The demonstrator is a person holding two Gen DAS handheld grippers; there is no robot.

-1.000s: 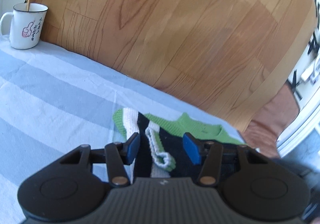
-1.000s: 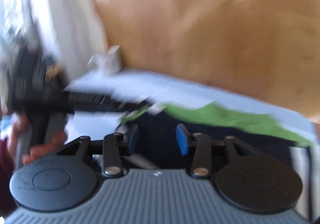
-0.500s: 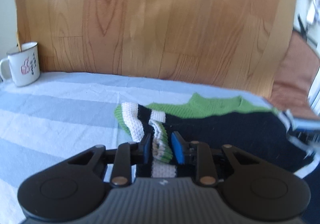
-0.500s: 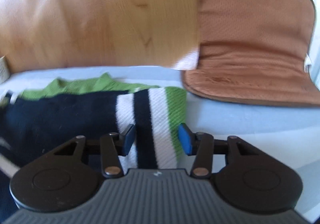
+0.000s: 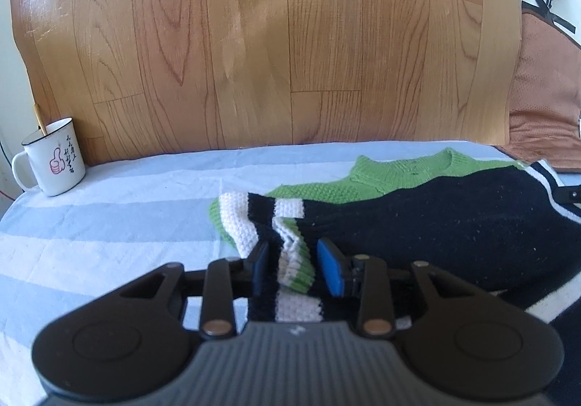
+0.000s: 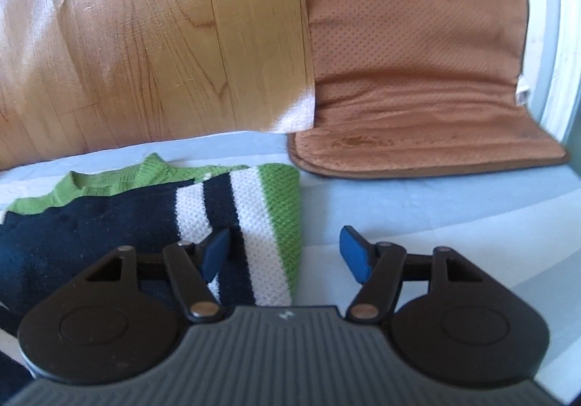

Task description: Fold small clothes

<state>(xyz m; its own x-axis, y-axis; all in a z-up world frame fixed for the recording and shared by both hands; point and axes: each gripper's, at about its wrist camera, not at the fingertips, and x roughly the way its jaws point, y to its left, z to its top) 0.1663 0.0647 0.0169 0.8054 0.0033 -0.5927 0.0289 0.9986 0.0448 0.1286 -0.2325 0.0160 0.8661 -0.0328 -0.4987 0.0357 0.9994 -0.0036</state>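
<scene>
The sweater [image 5: 454, 221] lies on the striped sheet [image 5: 109, 224], right of the mug [image 5: 51, 163]. Both grippers have just come down over its sleeves. The left gripper [image 5: 296, 270] is opening around a bunched cuff [image 5: 294, 261] (pads not pressing); the right gripper [image 6: 287, 255] is opening wide, so folding can begin.
</scene>
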